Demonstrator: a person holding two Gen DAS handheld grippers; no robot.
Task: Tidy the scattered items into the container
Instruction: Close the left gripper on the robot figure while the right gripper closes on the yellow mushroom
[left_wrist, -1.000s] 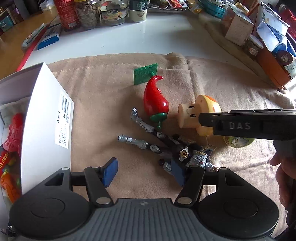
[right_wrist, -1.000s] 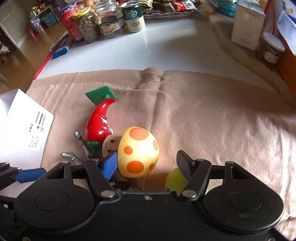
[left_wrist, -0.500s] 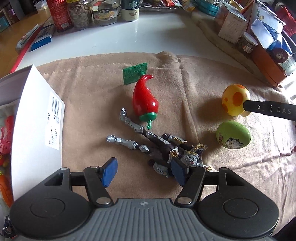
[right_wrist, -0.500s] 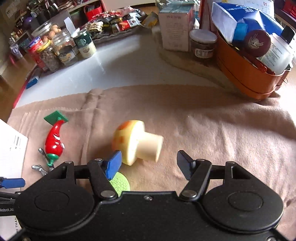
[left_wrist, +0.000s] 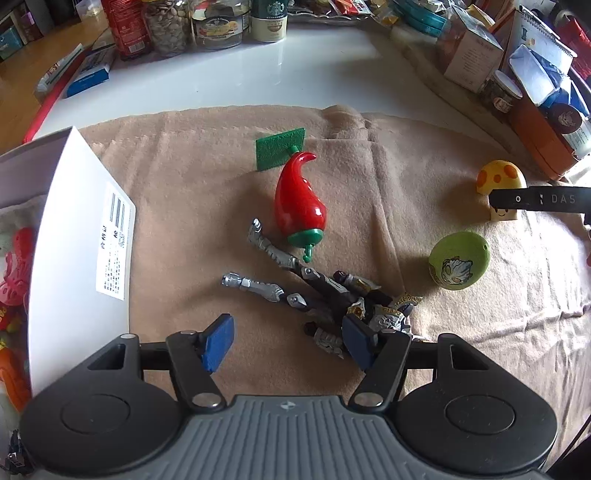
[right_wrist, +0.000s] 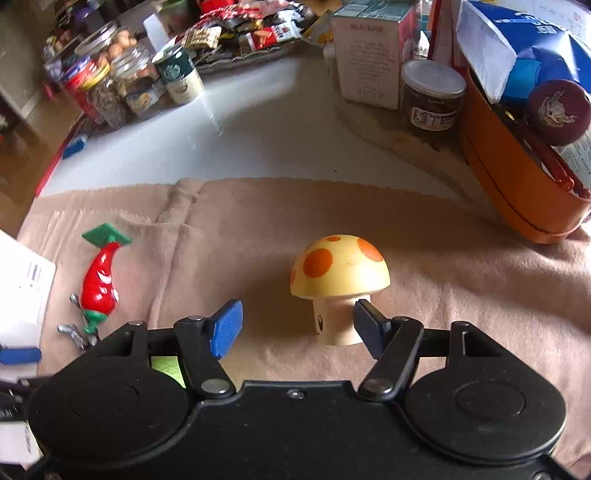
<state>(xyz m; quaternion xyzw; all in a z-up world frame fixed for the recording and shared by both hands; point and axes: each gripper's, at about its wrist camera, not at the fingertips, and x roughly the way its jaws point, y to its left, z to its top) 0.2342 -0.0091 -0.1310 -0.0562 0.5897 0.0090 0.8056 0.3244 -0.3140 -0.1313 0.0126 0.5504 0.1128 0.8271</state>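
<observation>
**Right wrist view: mushroom toy upright between parted fingers**

Right wrist camera shows the mushroom toy (right_wrist: 340, 280) standing upright on the tan cloth (right_wrist: 443, 266), cap up and stem down, so its long axis runs vertically. The small face on its stem is turned toward the left of the picture. The right gripper (right_wrist: 297, 325) has its jaws roughly half apart with the stem between them; the right-hand dark pad sits right at the stem's edge, whether it touches cannot be told, and the blue left pad stands clear of it, so nothing is clamped.

From the left wrist camera, the left gripper (left_wrist: 286, 341) also stands about half open and holds nothing. The armoured action figure (left_wrist: 325, 295) lies flat on the cloth, its long axis slanting from its body by the gripper's right pad to its legs, which point up and left toward the red chilli toy (left_wrist: 299, 206). The chilli lies with its curled tip toward the green tag (left_wrist: 279, 147) and its green stem toward the figure. A green egg-shaped toy (left_wrist: 460, 264) lies to the right, near the mushroom. The white box (left_wrist: 77, 229) stands at the left edge with bright toys inside.
</observation>
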